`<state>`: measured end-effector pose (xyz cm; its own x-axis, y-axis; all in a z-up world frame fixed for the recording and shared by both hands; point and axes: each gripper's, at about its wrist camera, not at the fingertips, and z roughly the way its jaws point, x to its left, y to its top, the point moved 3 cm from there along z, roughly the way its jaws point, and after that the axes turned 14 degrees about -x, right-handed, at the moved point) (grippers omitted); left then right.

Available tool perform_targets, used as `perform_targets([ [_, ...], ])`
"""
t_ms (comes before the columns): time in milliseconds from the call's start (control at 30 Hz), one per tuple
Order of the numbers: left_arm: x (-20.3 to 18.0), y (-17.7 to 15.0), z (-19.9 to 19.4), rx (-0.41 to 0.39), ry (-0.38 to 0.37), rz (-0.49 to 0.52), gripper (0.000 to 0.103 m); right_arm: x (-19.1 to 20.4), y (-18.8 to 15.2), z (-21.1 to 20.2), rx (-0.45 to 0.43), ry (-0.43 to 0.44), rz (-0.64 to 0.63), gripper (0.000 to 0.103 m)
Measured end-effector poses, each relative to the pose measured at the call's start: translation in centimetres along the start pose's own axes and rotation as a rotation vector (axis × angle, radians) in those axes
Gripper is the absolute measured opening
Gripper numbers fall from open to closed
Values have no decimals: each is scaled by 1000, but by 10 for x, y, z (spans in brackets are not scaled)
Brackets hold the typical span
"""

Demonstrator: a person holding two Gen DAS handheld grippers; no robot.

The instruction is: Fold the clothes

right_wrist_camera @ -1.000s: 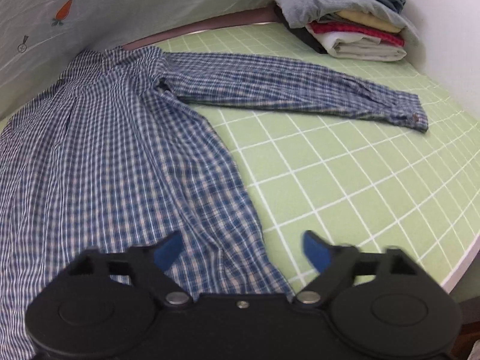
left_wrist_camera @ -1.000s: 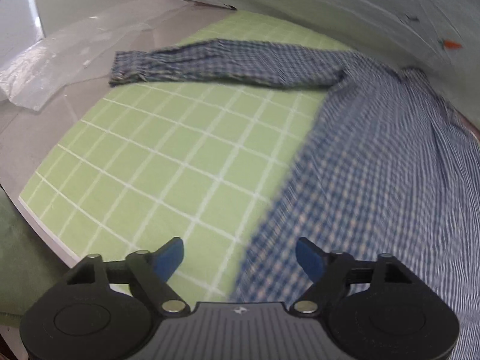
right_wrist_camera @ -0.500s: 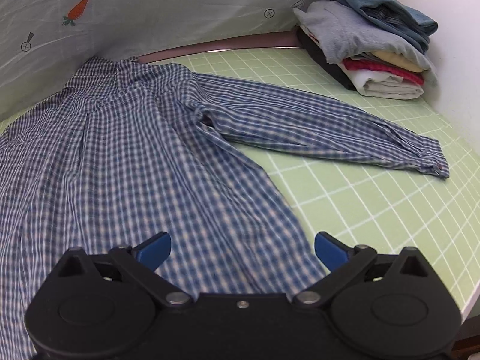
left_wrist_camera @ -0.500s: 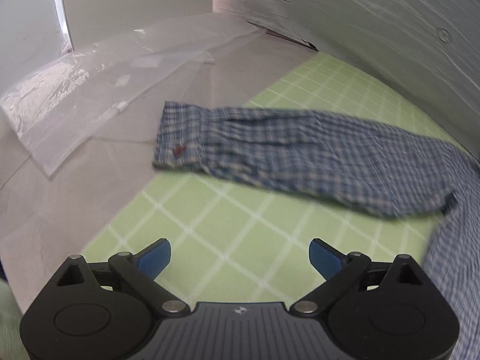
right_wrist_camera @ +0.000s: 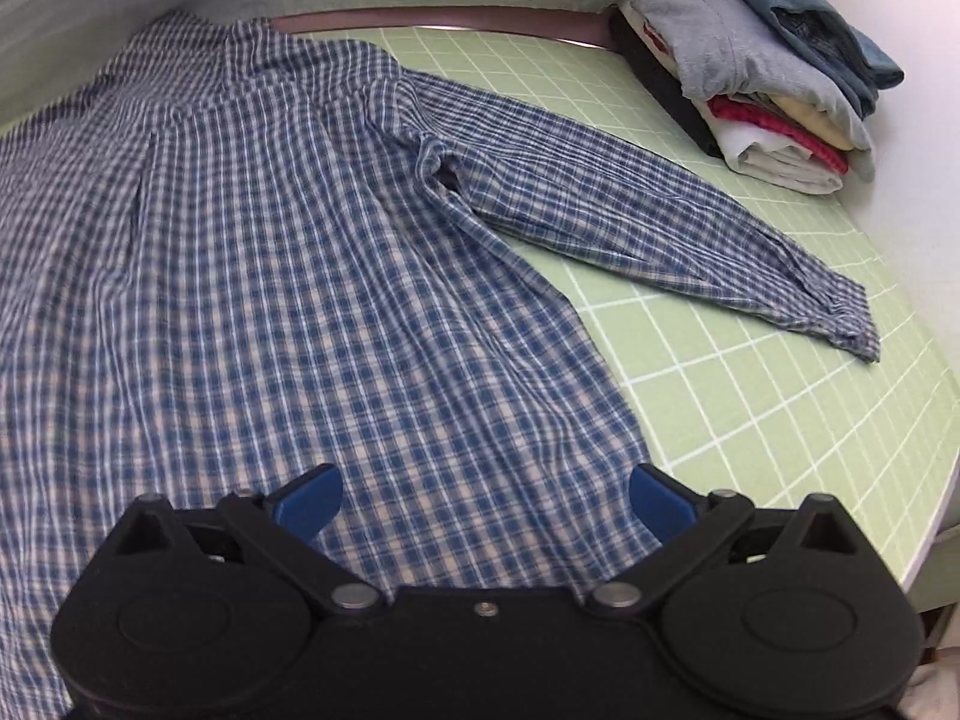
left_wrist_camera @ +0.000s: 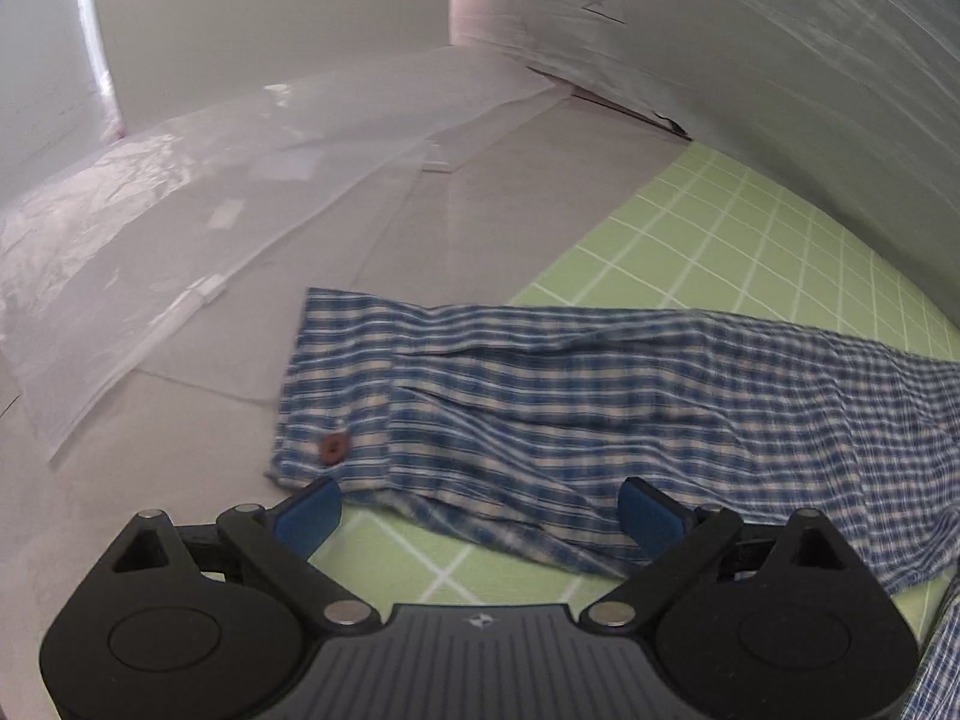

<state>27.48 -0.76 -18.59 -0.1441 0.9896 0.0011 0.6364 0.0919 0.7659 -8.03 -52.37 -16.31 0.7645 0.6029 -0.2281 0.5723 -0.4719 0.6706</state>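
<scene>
A blue and white checked shirt (right_wrist_camera: pixel 252 276) lies spread flat on a green grid mat (right_wrist_camera: pixel 750 396), collar at the far side. Its right sleeve (right_wrist_camera: pixel 648 228) stretches out to the right. Its left sleeve (left_wrist_camera: pixel 600 396) lies across the left wrist view, with the cuff (left_wrist_camera: pixel 336 396) and a brown button (left_wrist_camera: pixel 333 449) resting on the grey table. My left gripper (left_wrist_camera: pixel 480 516) is open, low, just in front of the cuff end of that sleeve. My right gripper (right_wrist_camera: pixel 483 501) is open over the shirt's lower right body, near its side edge.
A clear plastic bag (left_wrist_camera: pixel 180 228) lies on the grey table (left_wrist_camera: pixel 510 180) beyond the cuff. A stack of folded clothes (right_wrist_camera: pixel 762 72) stands at the mat's far right corner. The table edge (right_wrist_camera: pixel 936 510) runs close on the right. A white cloth backdrop (left_wrist_camera: pixel 780 60) rises behind.
My left gripper has swung left and moved in close to the left sleeve's cuff. My right gripper has moved forward over the shirt body. Both stay open.
</scene>
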Motion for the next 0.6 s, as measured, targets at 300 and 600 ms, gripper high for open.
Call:
perform_targets([
  [300, -12, -4, -2, -36, 28, -7, 79, -11, 0, 5, 4, -65, 0, 103],
  [600, -67, 18, -27, -37, -127, 5, 6, -30, 6, 5, -49, -121, 53, 103],
])
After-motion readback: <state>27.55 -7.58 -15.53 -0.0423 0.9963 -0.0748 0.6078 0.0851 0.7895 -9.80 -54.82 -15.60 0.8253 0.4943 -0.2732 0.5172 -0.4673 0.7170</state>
